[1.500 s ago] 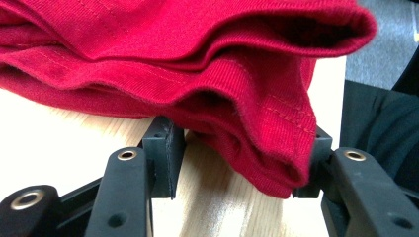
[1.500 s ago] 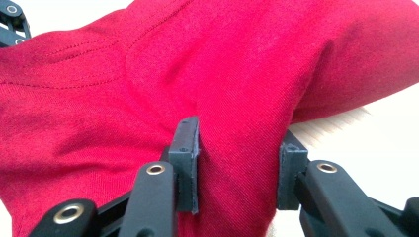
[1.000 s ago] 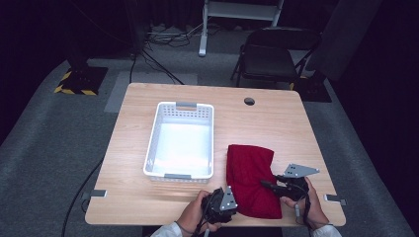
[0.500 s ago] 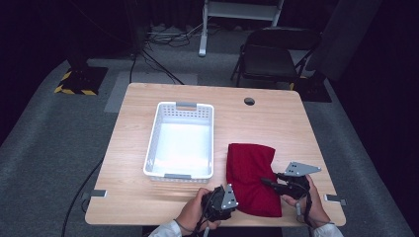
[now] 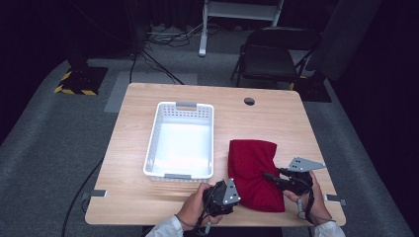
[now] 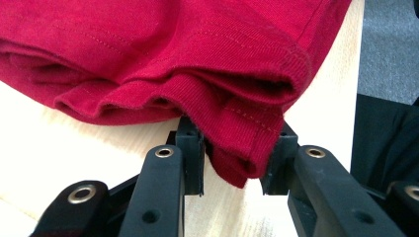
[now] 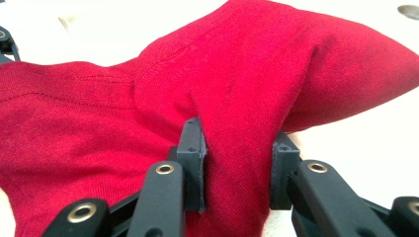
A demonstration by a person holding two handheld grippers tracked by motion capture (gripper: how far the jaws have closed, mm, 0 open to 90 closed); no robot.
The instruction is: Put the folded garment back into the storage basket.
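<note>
A folded red cloth (image 5: 253, 165) lies on the wooden table (image 5: 276, 123), right of the middle and close to the near edge. My left gripper (image 5: 238, 194) is at its near left corner. In the left gripper view, that gripper (image 6: 232, 168) is shut on the thick hemmed corner of the red cloth (image 6: 197, 54), which fills the gap between the pads. My right gripper (image 5: 267, 176) reaches in from the cloth's right side. In the right gripper view, it (image 7: 237, 168) pinches a raised ridge of the red cloth (image 7: 257, 84).
A white plastic basket (image 5: 180, 140) with nothing in it stands on the table left of the cloth, its handle ends near and far. A small round hole (image 5: 249, 101) marks the far right of the tabletop. A black chair (image 5: 269, 57) stands on the floor beyond the table.
Both grippers have edged slightly onto the cloth. The cloth and the basket lie where they did.
</note>
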